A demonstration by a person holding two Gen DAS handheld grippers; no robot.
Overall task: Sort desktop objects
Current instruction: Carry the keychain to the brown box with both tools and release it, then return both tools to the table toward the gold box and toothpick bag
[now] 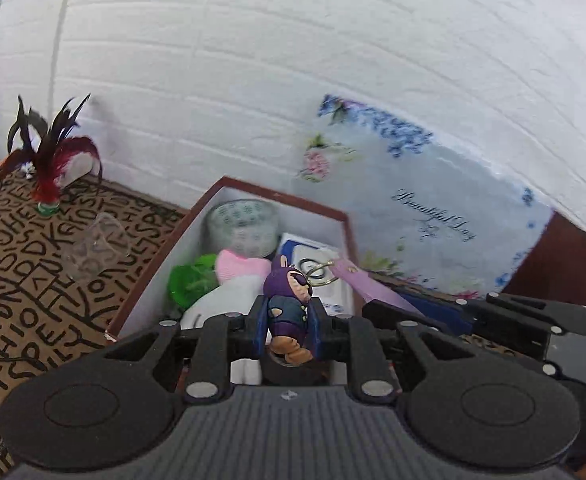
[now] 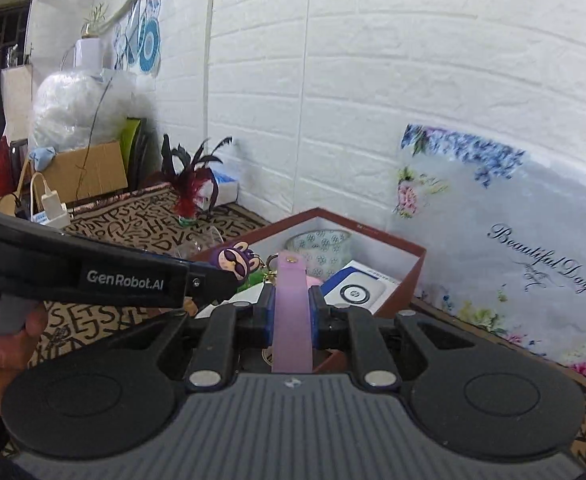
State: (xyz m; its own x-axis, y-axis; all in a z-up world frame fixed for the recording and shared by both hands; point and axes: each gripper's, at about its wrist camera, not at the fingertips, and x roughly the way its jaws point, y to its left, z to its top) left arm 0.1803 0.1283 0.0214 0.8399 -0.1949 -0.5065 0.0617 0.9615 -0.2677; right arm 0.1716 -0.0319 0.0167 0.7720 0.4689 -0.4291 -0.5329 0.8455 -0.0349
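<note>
Two claws grip one keychain between them: the left claw (image 1: 287, 326) is clamped on the small purple rubber figure with sunglasses and tan shoes (image 1: 287, 308), and the right claw (image 2: 292, 310) is clamped on the flat lilac silicone strap (image 2: 292, 312) that joins the figure through a gold metal key ring (image 1: 321, 272). Both claws hang over the near end of the open red cardboard box with a white lining (image 1: 149, 276), so the figure and strap are held above the box, not lying in it. The strap's lower end runs down behind the right claw's body and is hidden. Inside the box I count one roll of clear patterned tape (image 1: 242, 226) at the far end, one white and blue flat device box (image 1: 317, 264), one crumpled green plastic piece (image 1: 191, 280) and one pink and white soft toy (image 1: 239, 280) whose lower part is covered by the left claw. Left of the box, on the desk's tan mat printed with black letters (image 1: 21, 288), stand one clear plastic cup (image 1: 97, 246), hard to make out against the print, and one red and black feather shuttlecock (image 1: 49, 168). One white floral cloth reading "Beautiful Day" (image 2: 533, 260) leans against the white brick-pattern wall (image 2: 373, 60), its right edge cut off.
</note>
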